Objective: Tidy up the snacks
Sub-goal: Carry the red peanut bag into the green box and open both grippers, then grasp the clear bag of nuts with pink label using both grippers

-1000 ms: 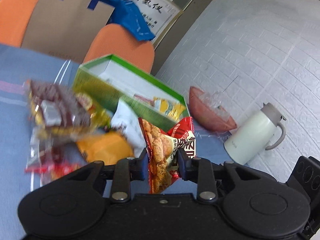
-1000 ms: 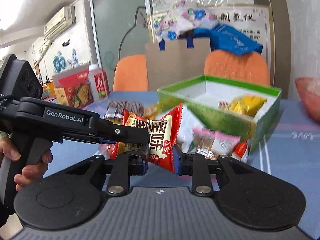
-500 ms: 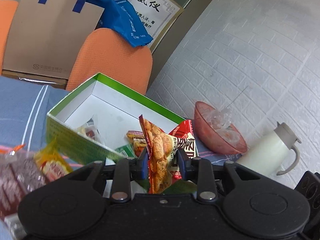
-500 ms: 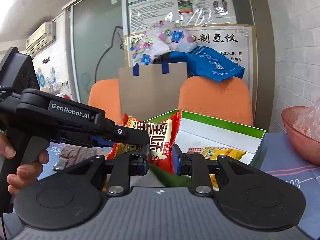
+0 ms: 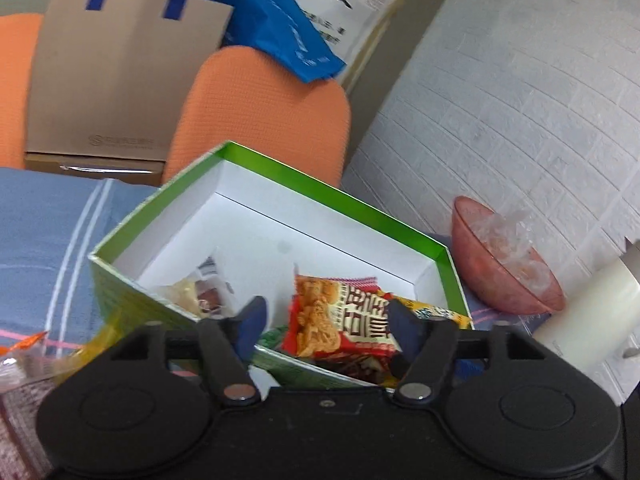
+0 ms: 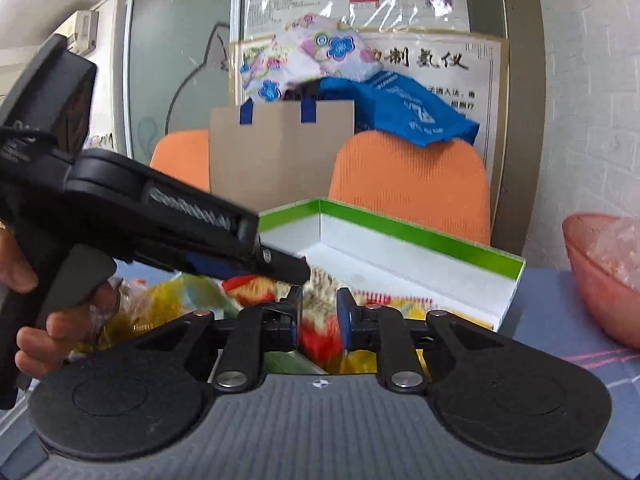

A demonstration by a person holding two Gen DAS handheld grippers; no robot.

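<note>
Left hand-held gripper (image 5: 326,326) jaws just sprang wide, red-orange crinkly foil snack packet (image 5: 340,320) loose between them in green-rimmed white cardboard box (image 5: 320,200); right hand-held gripper (image 6: 318,314) shut, packet blurred behind; light, slippery, regrip by crimped edge.

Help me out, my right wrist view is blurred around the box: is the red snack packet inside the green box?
Observer: Yes. The left wrist view shows the red packet lying inside the green box, by its near wall.
Operator: Is the left gripper holding it?
Observer: No. The left gripper has just been opening; its jaws stand wide, with the packet between them but not gripped.
Operator: Anything else in there on the left?
Observer: A small clear-wrapped snack near the box's left wall.
</note>
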